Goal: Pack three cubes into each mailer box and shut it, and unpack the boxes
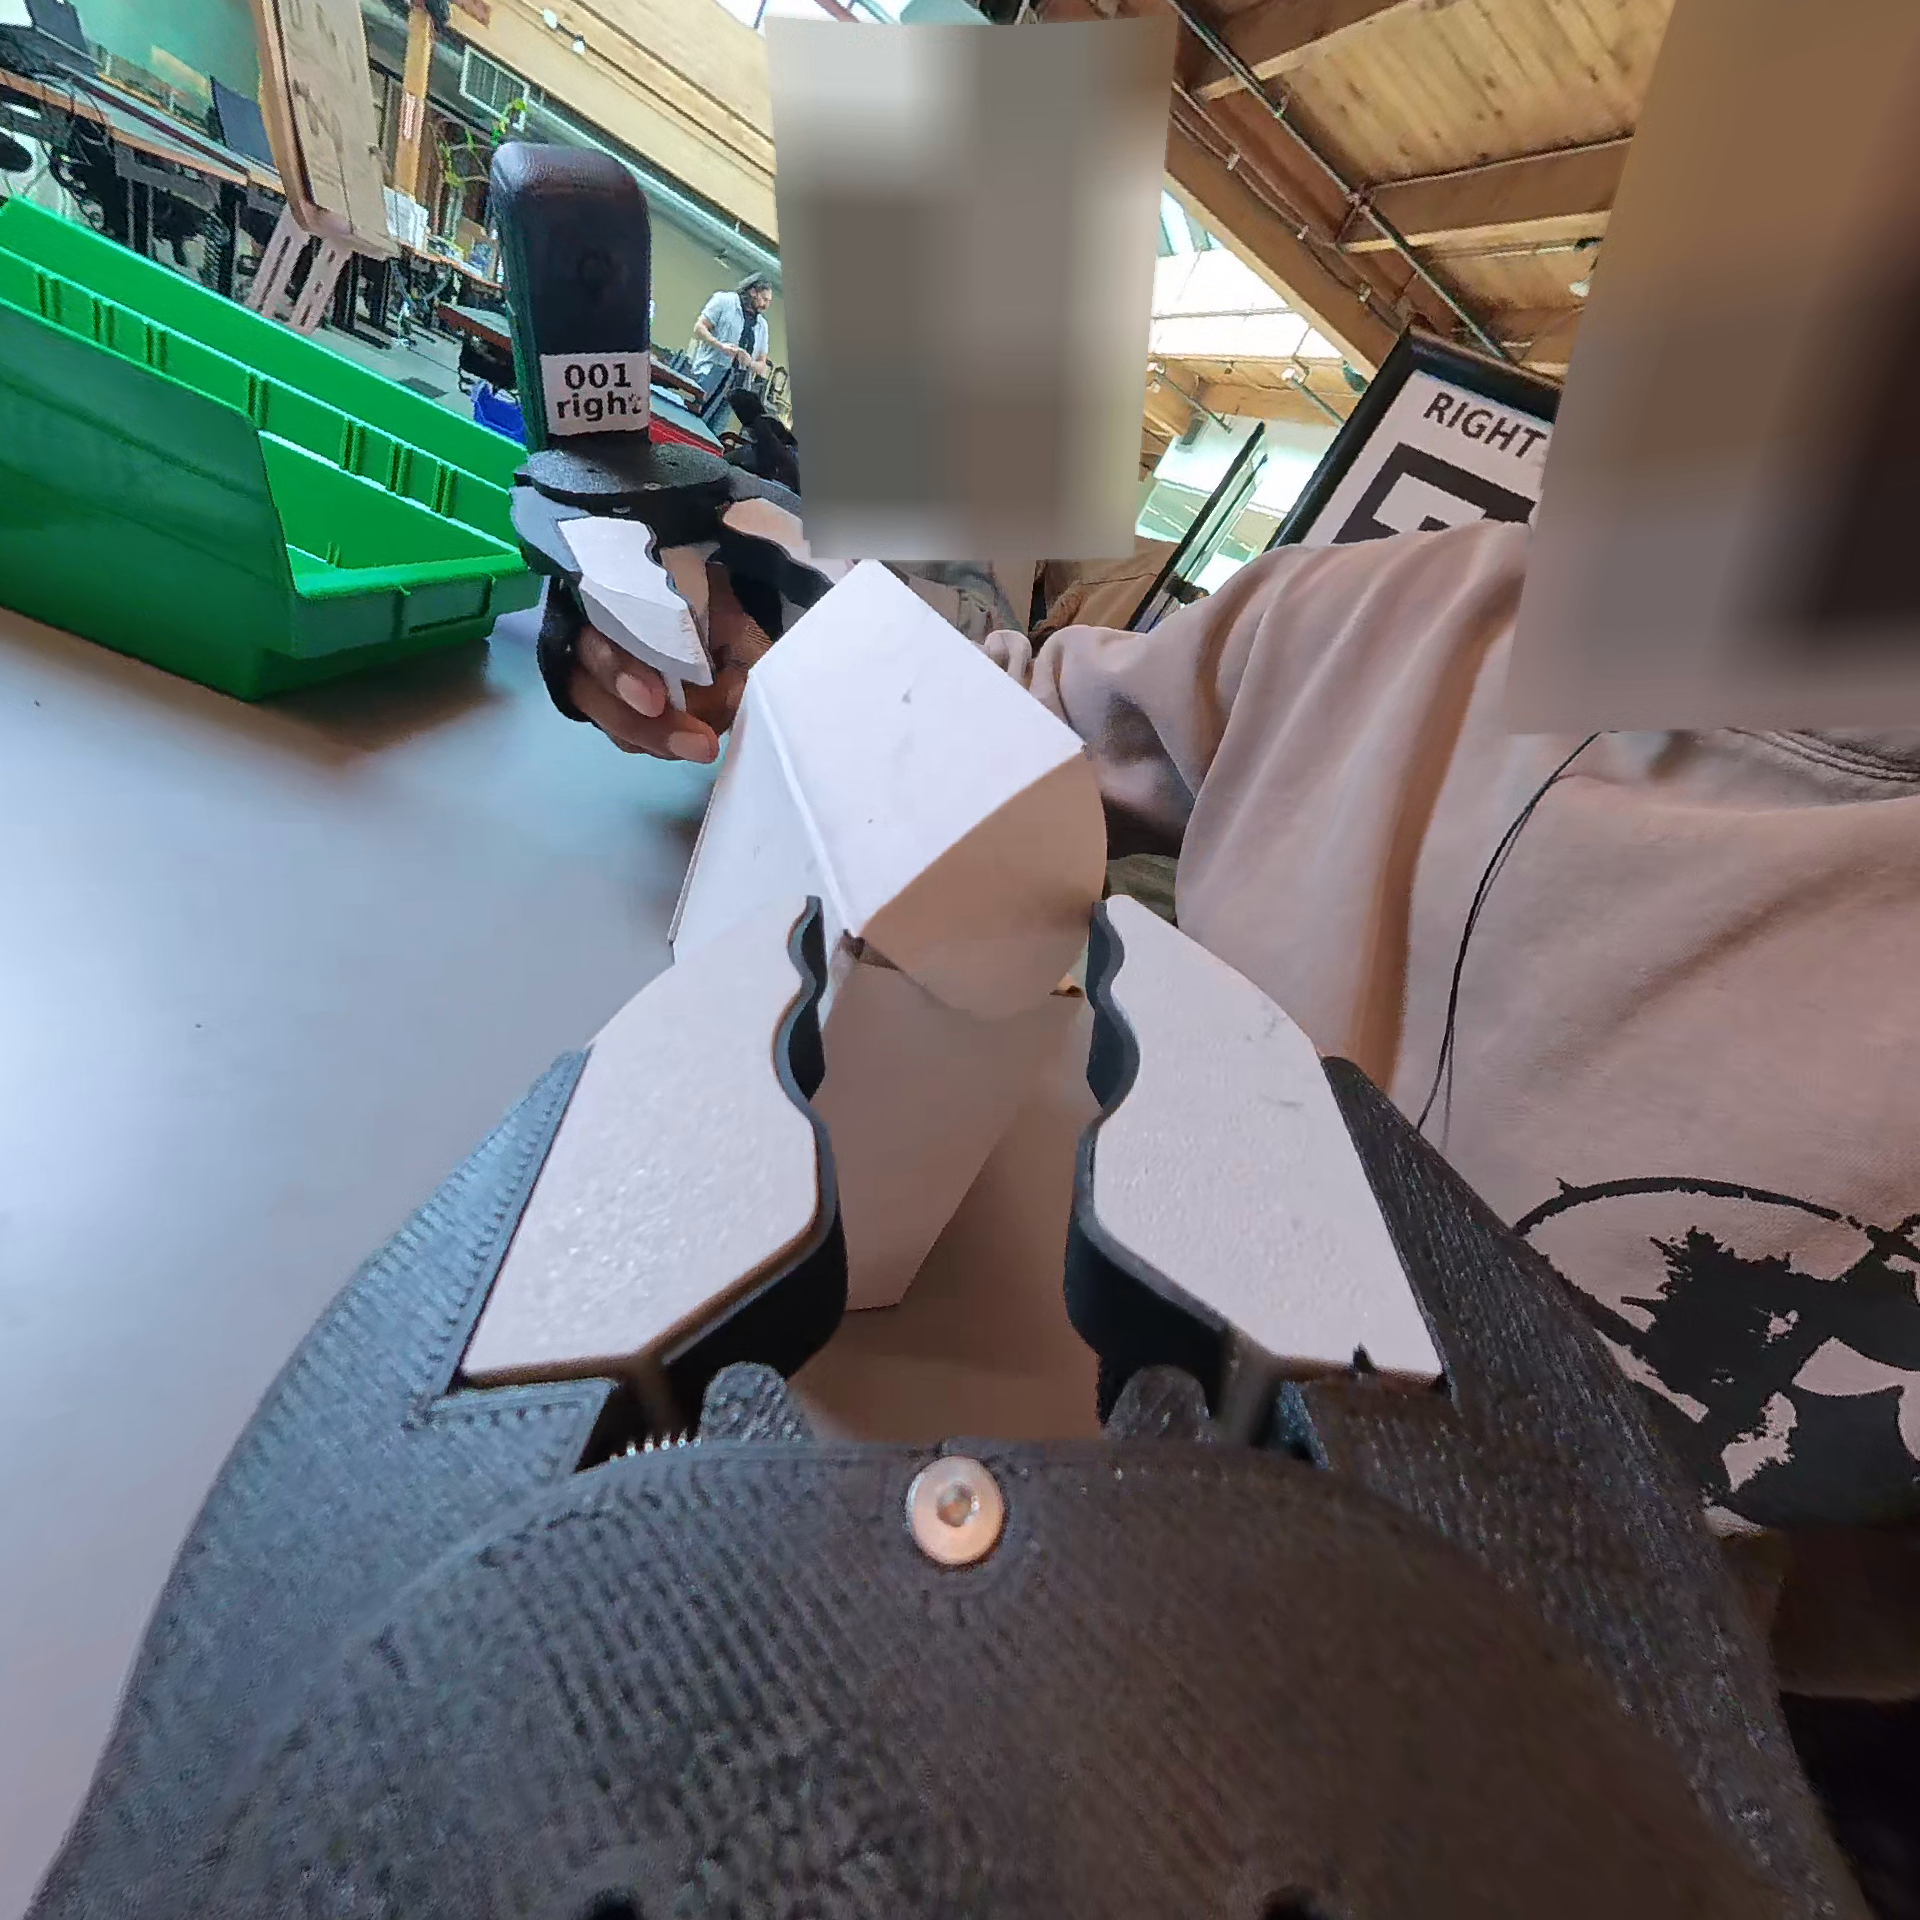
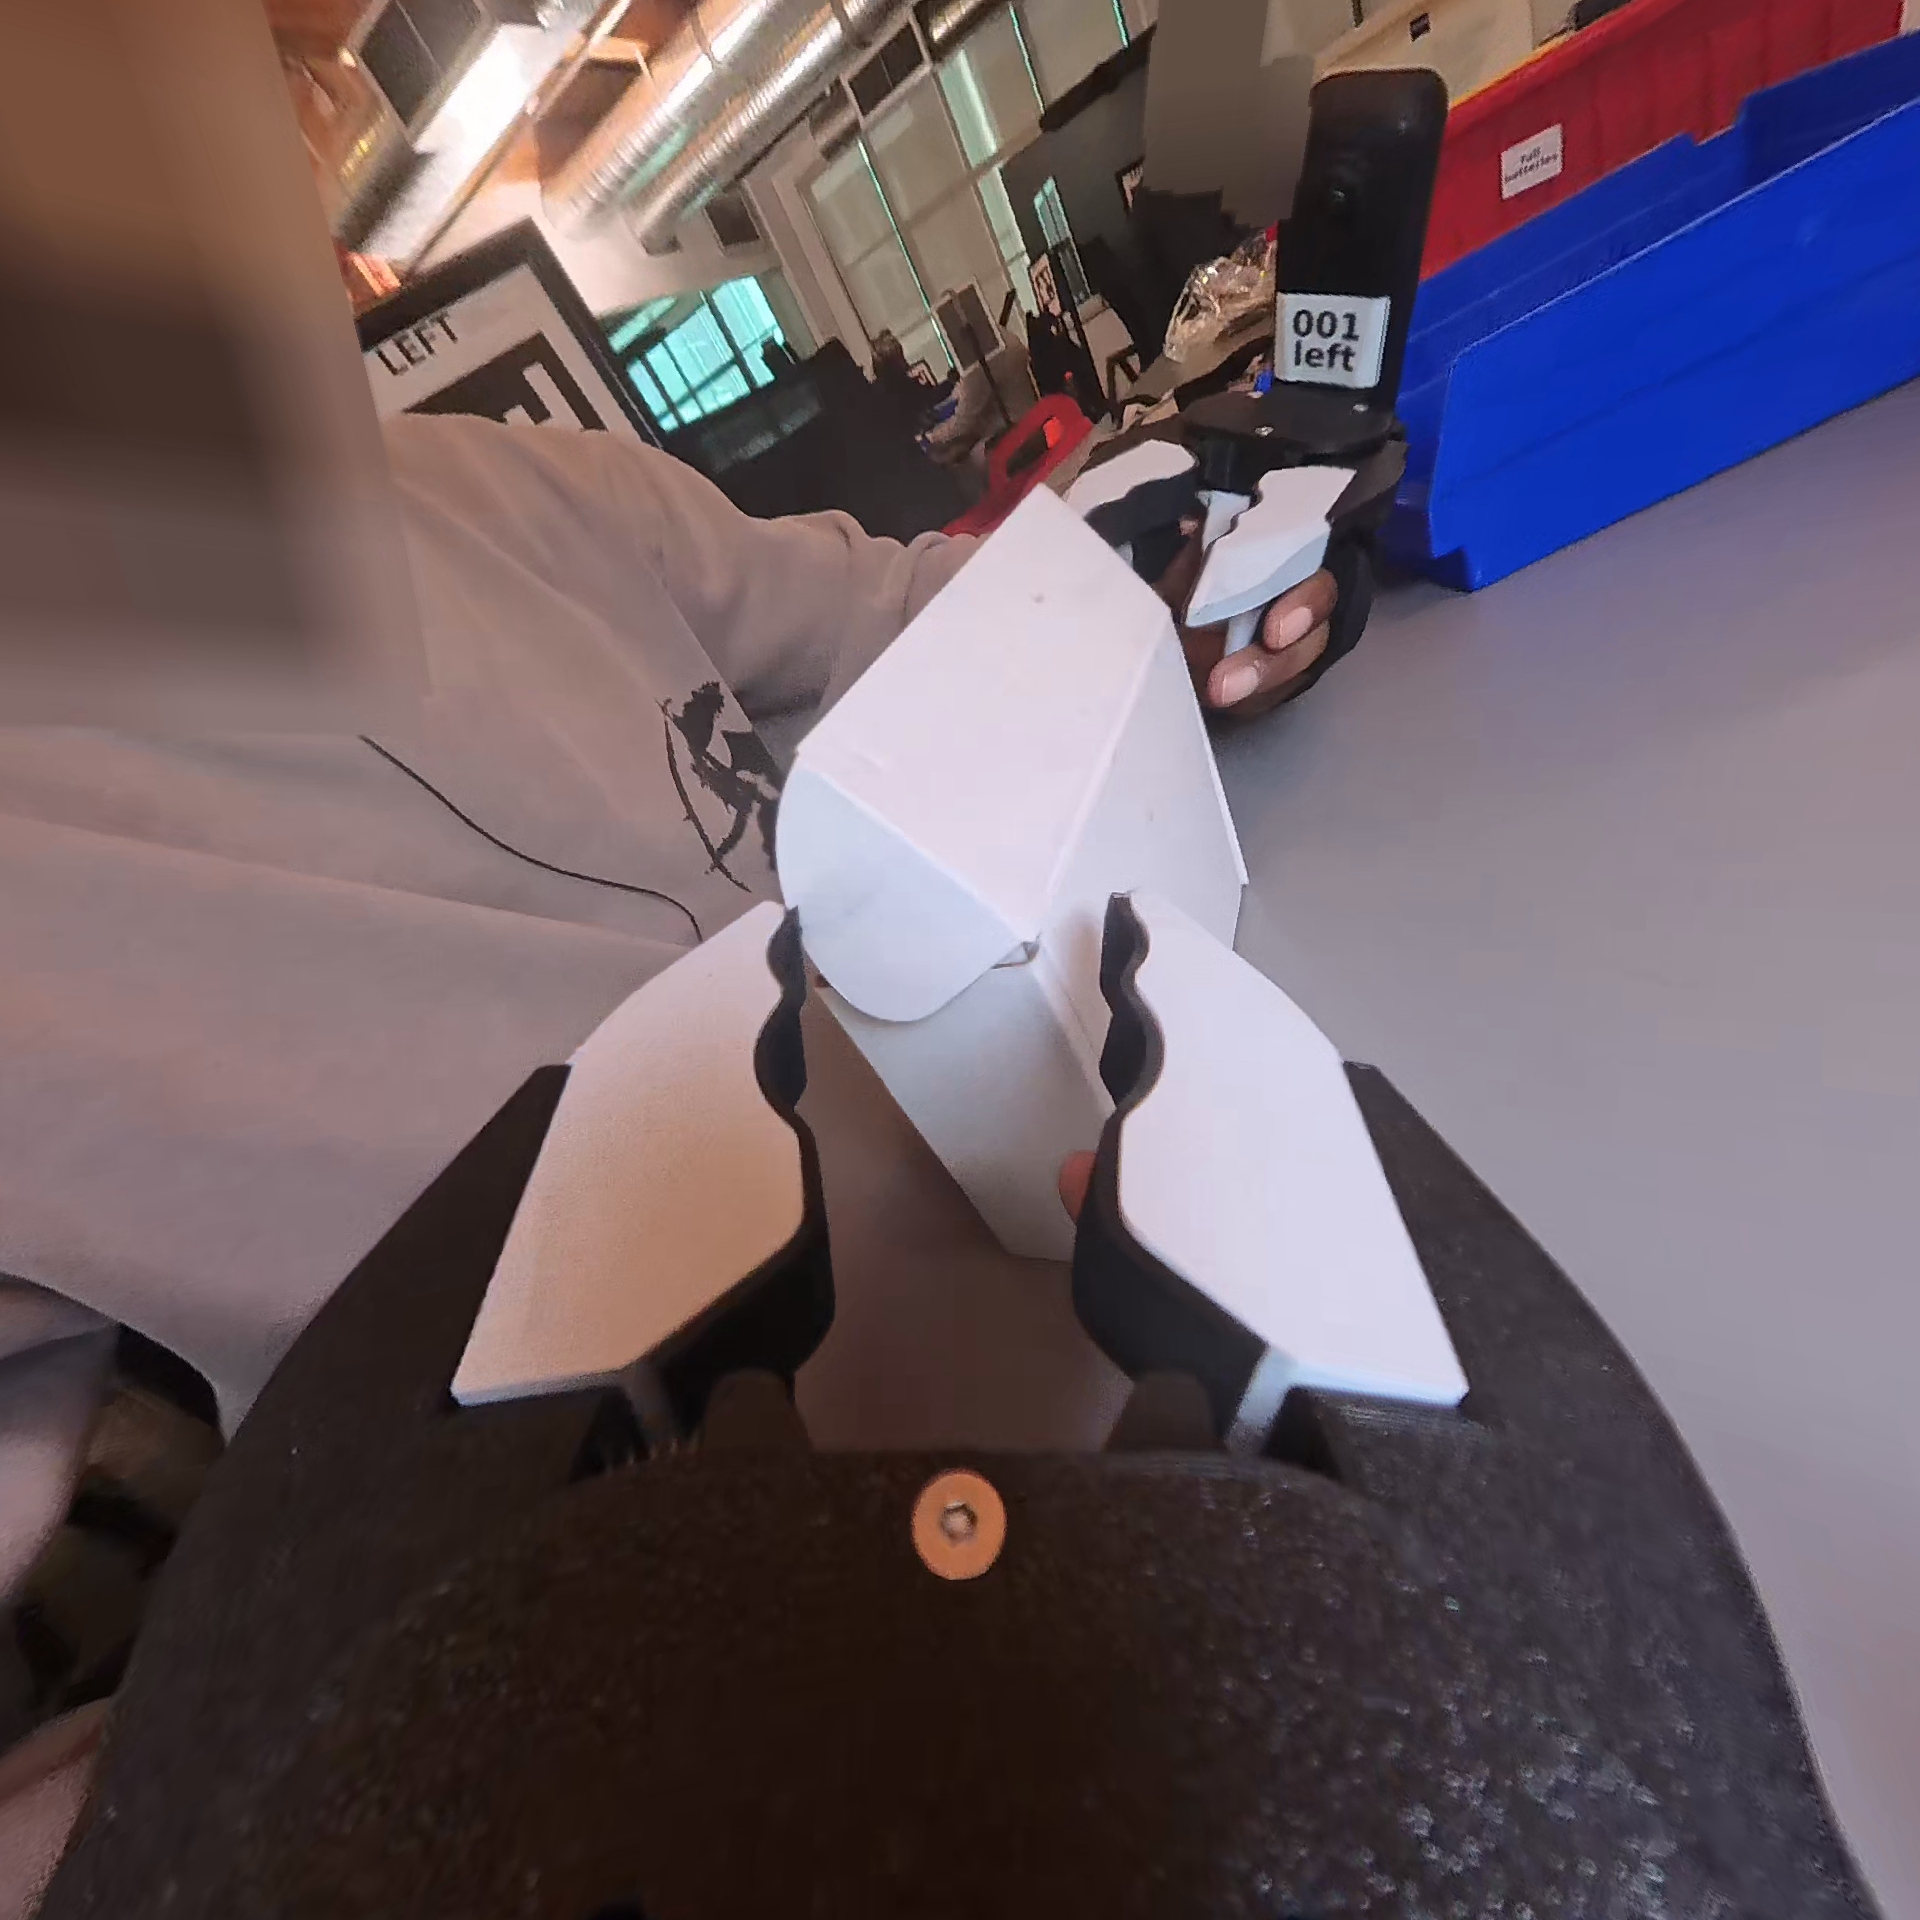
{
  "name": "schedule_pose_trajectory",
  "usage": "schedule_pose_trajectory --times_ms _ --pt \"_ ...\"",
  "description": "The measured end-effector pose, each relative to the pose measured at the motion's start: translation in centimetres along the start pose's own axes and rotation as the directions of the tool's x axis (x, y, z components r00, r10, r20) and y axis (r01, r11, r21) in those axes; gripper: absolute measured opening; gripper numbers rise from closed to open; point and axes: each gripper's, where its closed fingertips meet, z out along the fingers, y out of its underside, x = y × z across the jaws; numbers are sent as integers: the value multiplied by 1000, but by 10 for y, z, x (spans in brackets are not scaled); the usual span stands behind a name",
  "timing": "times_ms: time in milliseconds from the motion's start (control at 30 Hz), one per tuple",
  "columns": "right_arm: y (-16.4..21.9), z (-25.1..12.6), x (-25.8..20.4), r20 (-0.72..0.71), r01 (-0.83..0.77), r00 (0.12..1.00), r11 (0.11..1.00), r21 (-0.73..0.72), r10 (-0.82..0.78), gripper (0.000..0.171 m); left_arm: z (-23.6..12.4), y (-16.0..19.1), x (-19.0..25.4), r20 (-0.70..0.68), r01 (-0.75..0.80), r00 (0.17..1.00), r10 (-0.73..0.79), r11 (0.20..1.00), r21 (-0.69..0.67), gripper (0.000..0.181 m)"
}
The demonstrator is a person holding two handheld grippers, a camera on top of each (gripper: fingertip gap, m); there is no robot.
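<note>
A white mailer box is held tilted above the grey table, one end in each gripper. My left gripper is shut on the near end, where a rounded side flap sticks out. My right gripper is shut on the other end, again at a rounded flap. Each gripper shows far off in the other's view: the right one and the left one. The lid looks folded down. No cubes are in view.
A green bin stands on the table at the left in the left wrist view. A blue bin and a red bin stand at the back right in the right wrist view. A person's beige sweatshirt is close behind the box. The left gripper's tips are roughly 15 cm from the right gripper's.
</note>
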Motion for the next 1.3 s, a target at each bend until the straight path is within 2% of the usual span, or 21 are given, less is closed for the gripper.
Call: schedule_pose_trajectory --times_ms 133,200,300,500,767,833,1067,1300 --pt "-3 4 0 -21 58 998 998 -40 -58 54 5 -1 1 -4 -28 1000 27 999 -17 46" --pt "-6 5 -2 1 57 998 998 -23 -57 48 5 -2 3 -19 -30 999 30 999 -12 44" --pt "-16 3 -2 30 5 1000 999 45 -7 39 3 -11 5 -35 -7 999 9 999 44 41" --pt "-15 6 -1 101 -92 992 990 108 81 39 3 -14 2 -76 96 993 -88 989 109 40" --pt "-22 4 -14 131 -72 990 991 116 57 38 5 -19 5 29 -44 999 42 997 70 34" --pt "-24 4 -16 159 -101 984 986 135 79 30 8 -18 2 73 -67 995 63 996 53 31" --pt "-16 10 -12 139 -118 985 986 116 102 29 7 -16 3 87 -92 992 88 995 42 30" --pt "-9 12 -13 106 -70 992 996 58 63 33 3 -12 6 70 -118 991 118 993 -12 32"
